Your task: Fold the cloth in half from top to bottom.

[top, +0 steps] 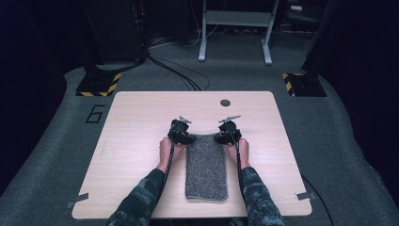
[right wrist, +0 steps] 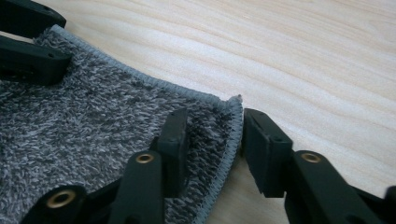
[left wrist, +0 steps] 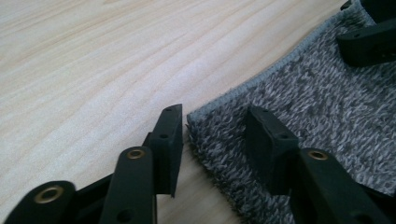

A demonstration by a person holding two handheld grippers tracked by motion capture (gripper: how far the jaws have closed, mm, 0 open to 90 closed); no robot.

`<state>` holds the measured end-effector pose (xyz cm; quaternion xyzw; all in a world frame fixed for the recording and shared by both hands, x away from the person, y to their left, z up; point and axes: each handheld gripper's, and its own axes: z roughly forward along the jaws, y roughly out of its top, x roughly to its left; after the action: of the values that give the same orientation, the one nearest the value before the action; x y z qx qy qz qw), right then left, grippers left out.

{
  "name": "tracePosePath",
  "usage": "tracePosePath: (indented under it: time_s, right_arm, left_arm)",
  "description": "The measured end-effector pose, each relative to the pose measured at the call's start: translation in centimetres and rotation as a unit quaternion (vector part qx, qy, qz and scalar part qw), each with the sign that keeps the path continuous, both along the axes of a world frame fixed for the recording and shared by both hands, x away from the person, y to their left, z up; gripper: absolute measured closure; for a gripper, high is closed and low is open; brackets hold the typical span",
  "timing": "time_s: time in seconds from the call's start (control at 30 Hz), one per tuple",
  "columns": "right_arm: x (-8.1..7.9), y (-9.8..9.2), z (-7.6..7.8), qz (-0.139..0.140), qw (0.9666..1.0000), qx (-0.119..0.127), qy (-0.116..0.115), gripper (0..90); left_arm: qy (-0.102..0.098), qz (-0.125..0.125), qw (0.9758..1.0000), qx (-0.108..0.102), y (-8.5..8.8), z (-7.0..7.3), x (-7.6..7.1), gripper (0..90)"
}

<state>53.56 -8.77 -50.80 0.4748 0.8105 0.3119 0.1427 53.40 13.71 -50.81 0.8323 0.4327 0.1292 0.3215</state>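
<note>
A grey speckled towel (top: 207,167), folded into a long strip, lies flat on the wooden table (top: 141,122), running from the front edge towards the middle. My left gripper (top: 184,136) is at its far left corner and my right gripper (top: 225,136) at its far right corner. In the left gripper view the jaws (left wrist: 215,126) straddle the towel (left wrist: 327,102) corner, one on the wood and one on the cloth, with a gap between. In the right gripper view the gripper (right wrist: 212,128) likewise straddles the hemmed corner of the towel (right wrist: 93,126), which still lies flat.
A dark round hole (top: 225,102) sits near the table's far edge. Tape tabs mark the front corners (top: 77,200) (top: 306,195). Bare wood lies to either side of the towel. Beyond the table are striped floor stands (top: 99,84) and a white frame (top: 235,28).
</note>
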Motion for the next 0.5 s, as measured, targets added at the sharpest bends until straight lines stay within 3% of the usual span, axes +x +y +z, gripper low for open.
tracePosePath:
  time_s: [0.23, 0.37, 0.5]
  right_arm:
    - [0.04, 0.13, 0.04, 0.006, 1.0, 0.0, 0.003, 73.9]
    - [0.06, 0.23, 0.02, 0.009, 0.9998, 0.013, 0.012, 83.6]
    - [-0.05, 0.29, -0.02, 0.008, 0.9998, 0.015, 0.011, 86.0]
  left_arm:
    - [-0.005, -0.008, 0.9999, 0.005, -0.34, -0.01, -0.09, 71.0]
    - [-0.005, -0.011, 0.9999, 0.002, -0.52, -0.05, -0.12, 81.8]
    - [-0.006, -0.012, 0.9999, 0.002, -0.59, -0.06, -0.18, 84.8]
